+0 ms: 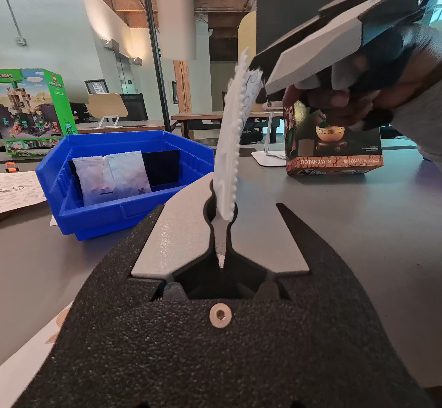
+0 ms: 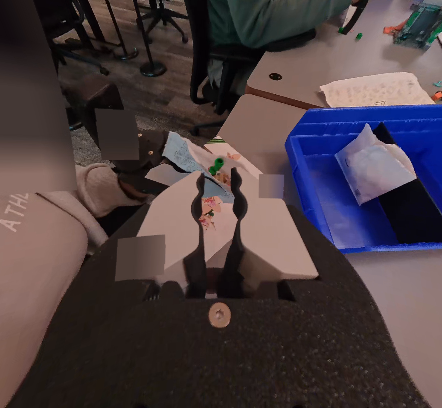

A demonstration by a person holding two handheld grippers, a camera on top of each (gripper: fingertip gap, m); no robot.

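My left gripper (image 1: 223, 196) is shut on the lower end of a white paper bag (image 1: 229, 145) with a serrated edge and holds it upright above the grey table (image 1: 334, 217). My right gripper (image 1: 259, 78) comes in from the upper right and meets the top of the bag. In the right wrist view its jaws (image 2: 218, 175) stand a little apart, with the torn-open end of the bag (image 2: 184, 155) between the fingertips. A green piece (image 2: 216, 164) and tan pieces show in the bag's mouth. The left gripper (image 2: 175, 169) shows behind the bag.
A blue bin (image 1: 114, 137) (image 2: 358, 111) holds two white bags (image 1: 126, 171) (image 2: 373, 171) and a black divider. A green toy box (image 1: 31, 109) stands far left and a dark flowered box (image 1: 334, 143) at the right. A seated person (image 2: 263, 1) is at the neighbouring table. Tip to tip, the grippers are about 7 cm apart.
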